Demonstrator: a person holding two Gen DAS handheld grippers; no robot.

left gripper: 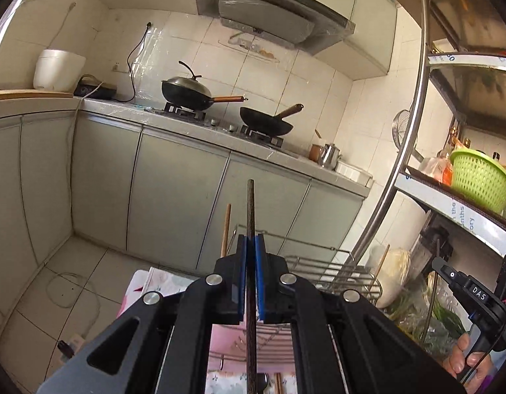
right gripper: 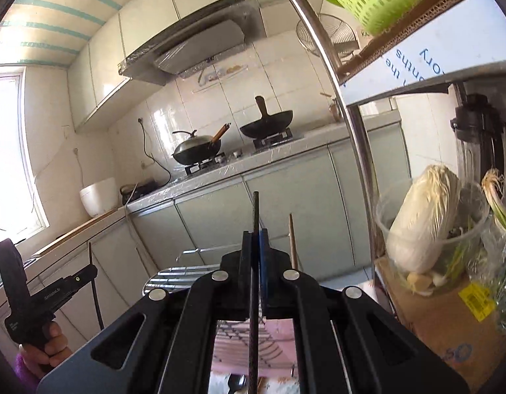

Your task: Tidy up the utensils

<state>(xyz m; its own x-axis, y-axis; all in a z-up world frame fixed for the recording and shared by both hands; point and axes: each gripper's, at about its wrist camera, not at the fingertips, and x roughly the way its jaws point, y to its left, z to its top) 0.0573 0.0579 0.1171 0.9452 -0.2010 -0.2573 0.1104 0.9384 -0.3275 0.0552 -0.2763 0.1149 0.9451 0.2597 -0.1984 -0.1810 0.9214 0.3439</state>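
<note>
left fingers [left gripper: 251, 246] clamped on a dark chopstick [left gripper: 250, 210] | right fingers [right gripper: 255, 243] clamped on another dark chopstick [right gripper: 255, 210] | we hold both above the wire rack [left gripper: 322, 262] | done: pickup; left: stowing them, more utensils on table below

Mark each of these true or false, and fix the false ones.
1. The left gripper is shut on a dark chopstick. True.
2. The right gripper holds nothing. False: it is shut on a second dark chopstick.
3. Two woks sit on the stove. True.
4. The green basket sits on the floor. False: it is on a rack shelf.
</note>
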